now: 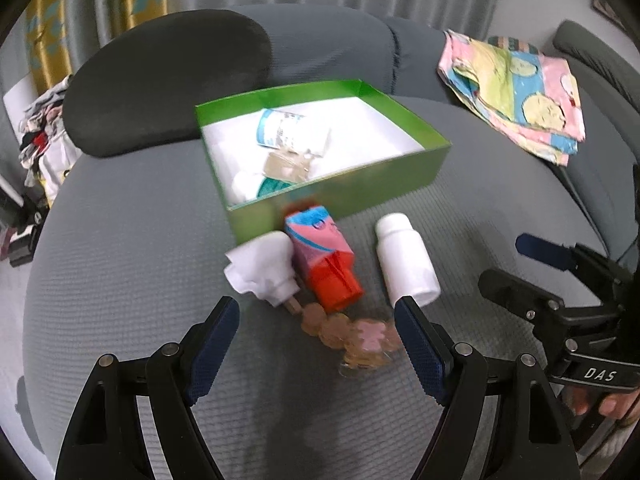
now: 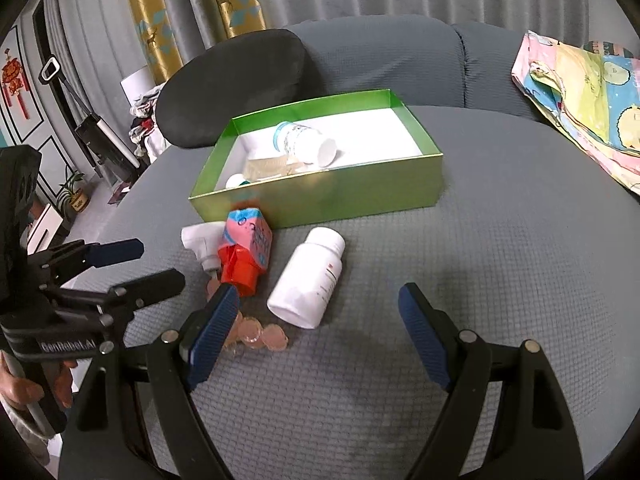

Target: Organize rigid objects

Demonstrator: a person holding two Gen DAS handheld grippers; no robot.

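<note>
One green box (image 1: pixel 340 196) sits on the grey sofa cushion (image 1: pixel 120 248), open at the top, white inside. In it lies a white bottle with a blue-printed label (image 2: pixel 304 142) on its side, a tan packet (image 2: pixel 268 168) beside it, and something white and teal (image 1: pixel 260 188) in the near corner that I cannot make out.

Outside the box, just in front of its near wall, lie a pink and red carton (image 1: pixel 324 258), a white crumpled item (image 1: pixel 264 268) touching the carton, a plain white bottle (image 2: pixel 310 276) on its side, and a blister strip of pink tablets (image 1: pixel 352 334).

My left hand-held gripper (image 1: pixel 318 330) hangs over the strip, jaws apart, gripping nothing. My right hand-held gripper (image 2: pixel 320 320) is likewise spread and empty, near the white bottle's base.

A patterned cloth (image 2: pixel 580 96) lies well apart.
</note>
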